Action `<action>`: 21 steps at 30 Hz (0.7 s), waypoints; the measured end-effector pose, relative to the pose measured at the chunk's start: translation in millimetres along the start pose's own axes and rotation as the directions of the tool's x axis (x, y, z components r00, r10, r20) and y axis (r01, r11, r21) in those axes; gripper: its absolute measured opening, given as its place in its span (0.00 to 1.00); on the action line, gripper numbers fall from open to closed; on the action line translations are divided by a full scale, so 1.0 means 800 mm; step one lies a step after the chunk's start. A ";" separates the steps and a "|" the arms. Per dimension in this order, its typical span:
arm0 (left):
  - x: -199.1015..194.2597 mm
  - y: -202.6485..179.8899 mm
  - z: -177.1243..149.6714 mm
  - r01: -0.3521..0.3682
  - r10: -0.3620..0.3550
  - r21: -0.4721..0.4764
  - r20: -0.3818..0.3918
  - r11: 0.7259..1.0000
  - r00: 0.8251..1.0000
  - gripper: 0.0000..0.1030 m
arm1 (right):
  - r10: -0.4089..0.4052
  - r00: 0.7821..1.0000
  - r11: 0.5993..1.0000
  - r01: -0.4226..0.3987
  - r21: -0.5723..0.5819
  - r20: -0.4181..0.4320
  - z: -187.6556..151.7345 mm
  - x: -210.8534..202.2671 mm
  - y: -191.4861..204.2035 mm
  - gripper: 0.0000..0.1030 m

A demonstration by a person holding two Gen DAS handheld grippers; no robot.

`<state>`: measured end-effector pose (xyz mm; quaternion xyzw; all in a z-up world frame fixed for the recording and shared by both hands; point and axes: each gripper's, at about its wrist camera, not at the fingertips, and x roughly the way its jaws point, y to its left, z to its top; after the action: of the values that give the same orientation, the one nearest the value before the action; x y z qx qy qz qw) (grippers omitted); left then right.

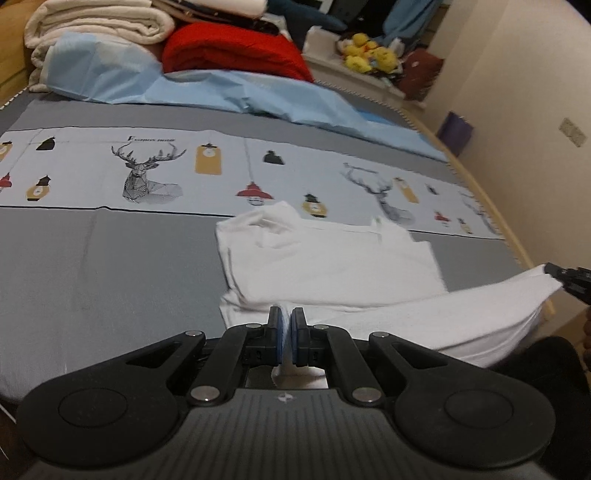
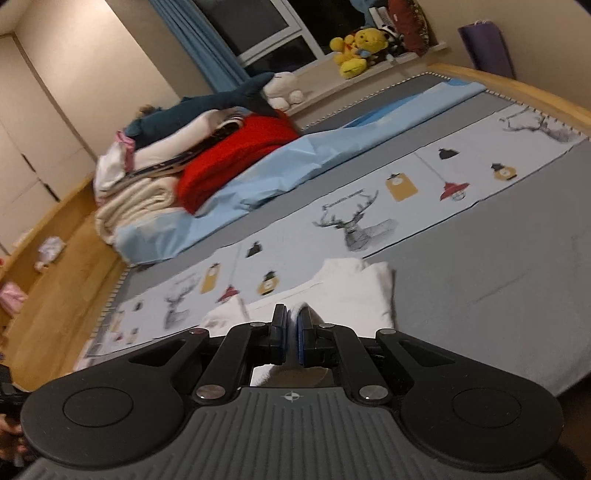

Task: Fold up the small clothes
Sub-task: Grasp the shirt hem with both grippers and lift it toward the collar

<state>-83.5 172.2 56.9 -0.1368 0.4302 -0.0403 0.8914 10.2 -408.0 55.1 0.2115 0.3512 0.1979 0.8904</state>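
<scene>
The left hand-held gripper (image 1: 286, 325) is clamped on one edge of the white garment (image 1: 332, 266), and the right hand-held gripper (image 2: 291, 325) pinches another edge (its black tip shows at the far right of the left view). The held hem hangs lifted between them; the rest lies on the grey bed (image 1: 92, 280), near the deer-print band (image 1: 147, 173)

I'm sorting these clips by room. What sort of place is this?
Most likely a bedroom: a wide bed with a deer-print sheet, folded blankets piled at its far end, and soft toys on the sill beside a curtained window.
</scene>
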 end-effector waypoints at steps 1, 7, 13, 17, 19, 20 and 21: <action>0.016 0.003 0.009 -0.014 0.014 0.004 -0.010 1.000 1.000 0.04 | -0.025 1.000 1.000 0.025 -0.009 -0.003 0.005 0.013 0.001 0.05; 0.118 0.027 0.056 -0.078 0.081 0.045 -0.072 0.996 0.994 0.04 | -0.101 0.994 0.995 0.100 -0.020 -0.051 0.038 0.106 -0.007 0.05; 0.200 0.060 0.062 -0.089 0.089 0.011 -0.119 0.996 0.989 0.04 | -0.189 0.971 0.981 0.182 -0.065 -0.146 0.055 0.211 -0.021 0.05; 0.224 0.065 0.067 -0.101 0.103 0.019 -0.157 0.995 0.982 0.04 | -0.237 0.953 0.971 0.224 -0.083 -0.192 0.043 0.257 -0.032 0.05; 0.230 0.066 0.069 -0.105 0.107 0.018 -0.168 0.994 0.980 0.05 | -0.257 0.943 0.965 0.241 -0.100 -0.209 0.036 0.272 -0.036 0.05; 0.232 0.068 0.070 -0.106 0.107 0.015 -0.175 0.994 0.979 0.05 | -0.265 0.939 0.963 0.248 -0.102 -0.220 0.035 0.278 -0.039 0.05; 0.235 0.070 0.071 -0.106 0.106 0.011 -0.181 0.994 0.978 0.05 | -0.267 0.937 0.963 0.251 -0.097 -0.226 0.035 0.283 -0.040 0.05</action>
<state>76.0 202.1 -67.1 -0.1088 0.5161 -0.0054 0.8496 189.2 -327.6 -65.6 0.1085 0.4728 0.1145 0.8669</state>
